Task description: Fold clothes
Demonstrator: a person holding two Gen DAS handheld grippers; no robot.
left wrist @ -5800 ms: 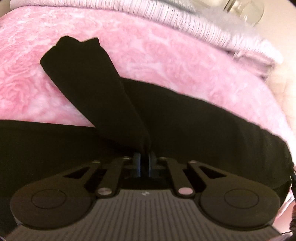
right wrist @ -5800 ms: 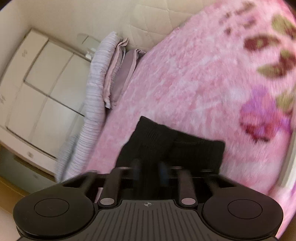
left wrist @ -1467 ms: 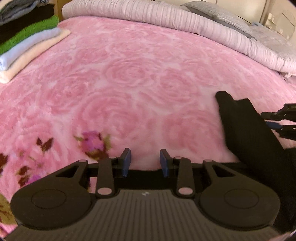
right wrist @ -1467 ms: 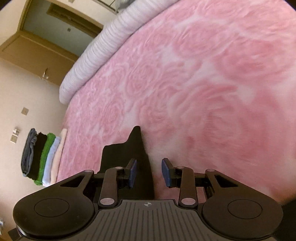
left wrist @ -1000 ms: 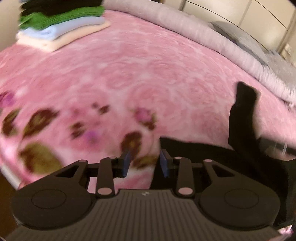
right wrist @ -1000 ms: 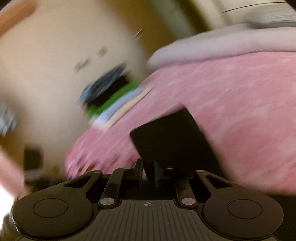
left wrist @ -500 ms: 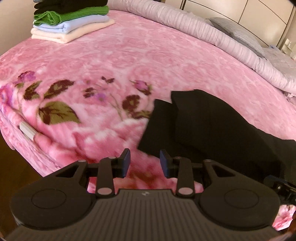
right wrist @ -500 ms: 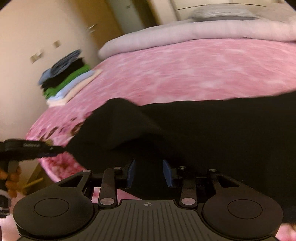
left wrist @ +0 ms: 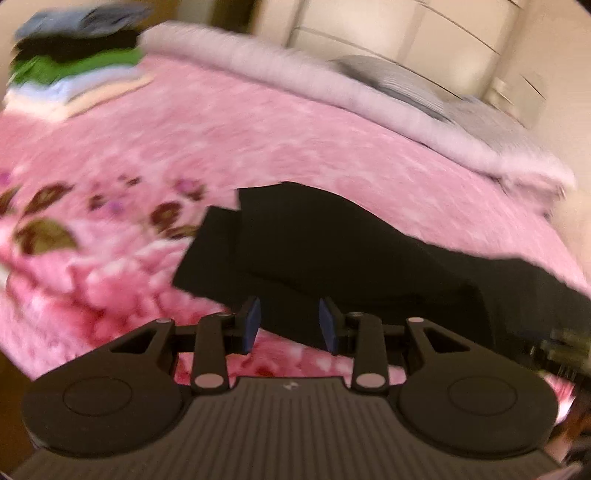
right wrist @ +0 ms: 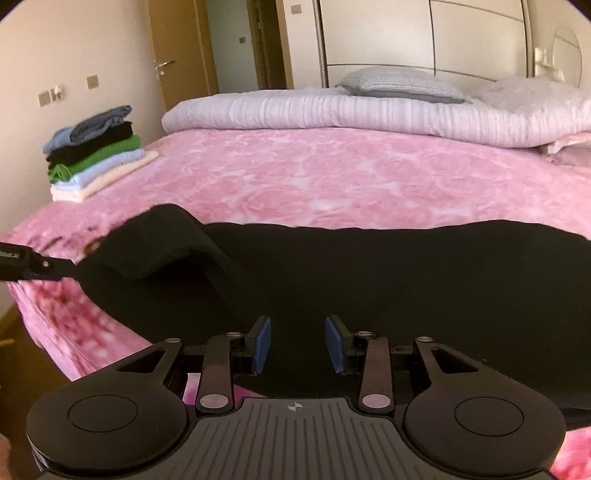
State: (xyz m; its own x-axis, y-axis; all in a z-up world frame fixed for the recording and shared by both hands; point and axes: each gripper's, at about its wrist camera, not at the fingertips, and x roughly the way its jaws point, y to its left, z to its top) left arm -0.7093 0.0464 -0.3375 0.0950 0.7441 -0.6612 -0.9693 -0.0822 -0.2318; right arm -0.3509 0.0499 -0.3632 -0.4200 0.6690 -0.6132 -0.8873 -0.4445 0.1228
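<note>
Lying along the near edge of the pink bed [right wrist: 332, 173], the black garment [right wrist: 369, 266] stayed loose; both the left gripper [left wrist: 290, 325] and right gripper [right wrist: 297, 343] gaped, empty, above it.

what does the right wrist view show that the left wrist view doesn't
Only the right wrist view shows the door with its handle, the wall switches, and the left gripper's tip at the black garment's left end. Only the left wrist view shows the flower print on the pink blanket, blurred. Both show the garment lying flat, the stack of folded clothes, the pillow, the wardrobe, and open jaws on the right gripper.
</note>
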